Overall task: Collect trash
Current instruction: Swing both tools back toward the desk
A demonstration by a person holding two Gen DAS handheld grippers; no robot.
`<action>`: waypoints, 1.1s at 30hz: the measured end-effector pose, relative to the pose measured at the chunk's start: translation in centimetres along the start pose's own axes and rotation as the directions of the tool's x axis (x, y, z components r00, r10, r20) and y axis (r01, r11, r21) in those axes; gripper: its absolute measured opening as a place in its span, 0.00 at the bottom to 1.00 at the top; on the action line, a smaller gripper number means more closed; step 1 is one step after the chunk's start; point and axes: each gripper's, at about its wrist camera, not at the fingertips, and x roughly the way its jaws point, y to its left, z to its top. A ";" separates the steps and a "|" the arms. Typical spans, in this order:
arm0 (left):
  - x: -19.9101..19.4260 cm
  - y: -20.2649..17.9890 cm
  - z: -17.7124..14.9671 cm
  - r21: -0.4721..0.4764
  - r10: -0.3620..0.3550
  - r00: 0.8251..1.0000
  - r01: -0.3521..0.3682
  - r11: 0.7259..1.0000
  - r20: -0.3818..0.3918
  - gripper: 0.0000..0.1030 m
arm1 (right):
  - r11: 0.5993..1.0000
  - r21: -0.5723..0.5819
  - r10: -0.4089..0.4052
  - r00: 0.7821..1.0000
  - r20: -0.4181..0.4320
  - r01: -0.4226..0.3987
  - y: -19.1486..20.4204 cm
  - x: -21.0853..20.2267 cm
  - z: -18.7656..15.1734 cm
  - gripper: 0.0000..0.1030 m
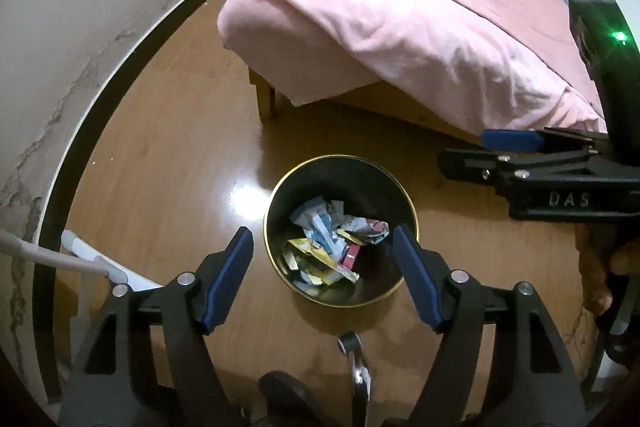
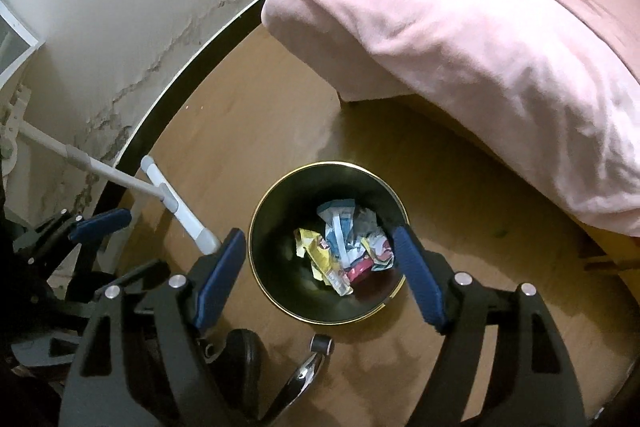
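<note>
1. The round black gold-rimmed waste bin [image 1: 280,195] stands on the glossy wooden floor [image 1: 180,147], near the pink-covered bed [image 1: 380,7].
2. Crumpled colourful wrappers [image 1: 332,243] lie inside it.
3. The left gripper [image 1: 324,271] and right gripper [image 2: 320,271] both hang above the bin, spread wide, grasping nothing.

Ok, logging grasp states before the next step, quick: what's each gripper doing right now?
Left gripper: open, holding nothing, above the bin.
Right gripper: open, holding nothing, also above the bin, trash inside.

Home bedroom, pink-sheeted bed [image 1: 400,27], wooden floor [image 1: 180,167]
</note>
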 end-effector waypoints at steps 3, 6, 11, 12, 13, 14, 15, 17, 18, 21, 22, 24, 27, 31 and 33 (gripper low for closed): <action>-0.5 -0.3 0.0 0.010 0.002 1.000 -0.002 1.000 0.012 0.68 | 1.000 0.001 -0.007 1.000 0.009 0.007 0.0 -0.6 0.1 0.72; -1.2 -0.3 -0.1 0.010 -0.006 1.000 0.005 1.000 0.026 0.71 | 1.000 -0.001 -0.018 1.000 0.021 0.018 0.2 -1.2 0.2 0.72; -4.4 -0.4 0.3 0.028 0.026 0.996 -0.028 0.999 0.084 0.78 | 0.999 -0.017 -0.035 0.998 0.051 0.036 0.9 -3.1 0.7 0.72; -5.3 -0.3 0.4 0.027 0.036 0.994 -0.039 0.999 0.100 0.80 | 0.999 -0.024 -0.038 0.997 0.061 0.040 1.3 -3.8 0.9 0.72; -6.4 0.0 0.4 0.019 0.046 0.992 -0.049 0.999 0.120 0.81 | 0.999 -0.030 -0.042 0.997 0.066 0.044 1.6 -4.3 1.1 0.72; -7.7 0.3 0.4 0.008 0.049 0.989 -0.050 0.999 0.137 0.81 | 0.998 -0.043 -0.038 0.996 0.077 0.042 2.3 -5.2 1.4 0.72; -9.3 0.7 0.4 -0.004 0.055 0.985 -0.055 0.998 0.162 0.81 | 0.998 -0.055 -0.033 0.996 0.087 0.038 2.9 -5.9 1.7 0.72; -12.2 1.6 0.2 -0.018 0.093 0.975 -0.091 0.996 0.203 0.81 | 0.995 -0.092 -0.030 0.993 0.117 0.041 4.6 -7.3 2.3 0.73; -13.6 2.1 0.1 -0.021 0.107 0.970 -0.105 0.994 0.219 0.81 | 0.992 -0.121 -0.021 0.991 0.135 0.037 5.9 -8.3 2.8 0.73; -19.2 4.5 -1.1 -0.058 0.173 0.947 -0.164 0.985 0.272 0.82 | 0.979 -0.203 0.028 0.983 0.180 0.009 10.4 -10.7 4.0 0.74; -21.2 5.7 -1.8 -0.086 0.203 0.937 -0.186 0.979 0.284 0.83 | 0.973 -0.232 0.049 0.980 0.193 -0.003 12.0 -11.4 4.3 0.76; -24.9 8.2 -3.6 -0.157 0.276 0.912 -0.238 0.958 0.303 0.89 | 0.951 -0.306 0.102 0.971 0.216 -0.032 16.3 -12.7 5.0 0.81; -30.7 12.9 -7.3 -0.287 0.407 0.864 -0.326 0.901 0.297 0.90 | 0.904 -0.416 0.201 0.959 0.200 -0.103 23.6 -13.4 5.2 0.82; -37.5 21.3 -14.0 -0.480 0.613 0.753 -0.457 0.749 0.239 0.93 | 0.799 -0.566 0.323 0.939 0.118 -0.203 34.4 -13.3 4.7 0.83; -39.1 25.7 -17.1 -0.565 0.690 0.710 -0.516 0.644 0.138 0.93 | 0.735 -0.635 0.365 0.928 0.076 -0.237 40.2 -13.1 3.8 0.83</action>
